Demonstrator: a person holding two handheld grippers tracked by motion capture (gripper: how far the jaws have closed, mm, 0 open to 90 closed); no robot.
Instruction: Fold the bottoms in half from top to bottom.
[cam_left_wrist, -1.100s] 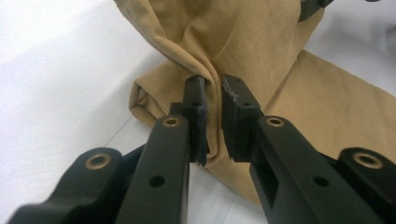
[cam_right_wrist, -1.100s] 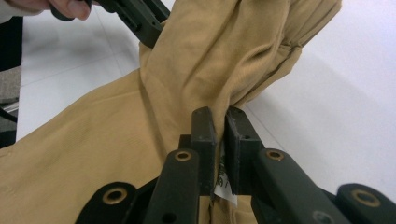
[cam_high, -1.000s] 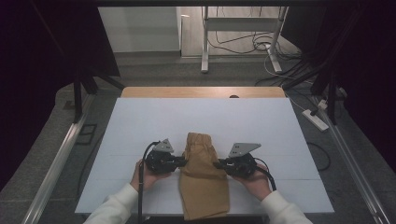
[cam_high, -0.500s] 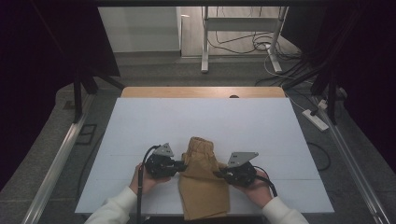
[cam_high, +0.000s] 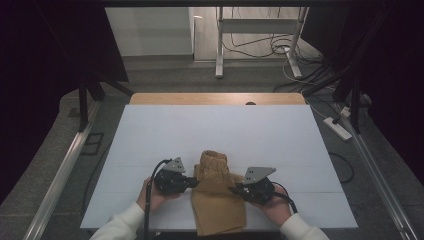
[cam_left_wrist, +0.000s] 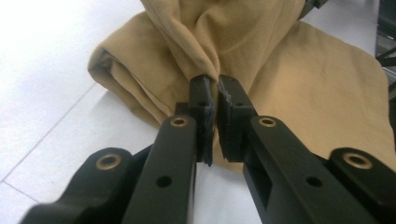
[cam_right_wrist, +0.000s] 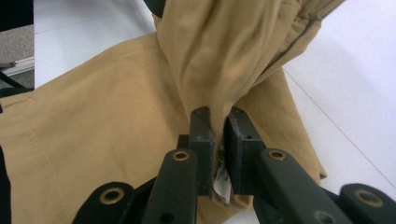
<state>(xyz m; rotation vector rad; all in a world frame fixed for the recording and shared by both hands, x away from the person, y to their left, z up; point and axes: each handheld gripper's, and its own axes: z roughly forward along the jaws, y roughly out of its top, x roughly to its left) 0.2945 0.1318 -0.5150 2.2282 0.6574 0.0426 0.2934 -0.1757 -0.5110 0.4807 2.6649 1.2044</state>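
I am folding the tan shorts (cam_high: 218, 200) at the table's (cam_high: 150, 135) near edge; left gripper (cam_left_wrist: 212, 86) and right gripper (cam_right_wrist: 218, 116) are both pinching cloth; next I should carry the fold over evenly.

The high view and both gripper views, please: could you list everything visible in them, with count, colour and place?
Folded garment: one, tan, near edge of the table, between the two tools; a gathered waistband at its far end.
White label: one, between the right tool's jaws with the cloth.
Table: one, white top, with a wooden strip along the far edge.
Power strip: one, white, on the floor to the right.
Metal frame: one, pale, on the floor beyond the table.
Left tool: one, black, shut on a pinch of the garment's left side.
Right tool: one, black, shut on its right side.
Hands: two, white sleeves, bottom edge.
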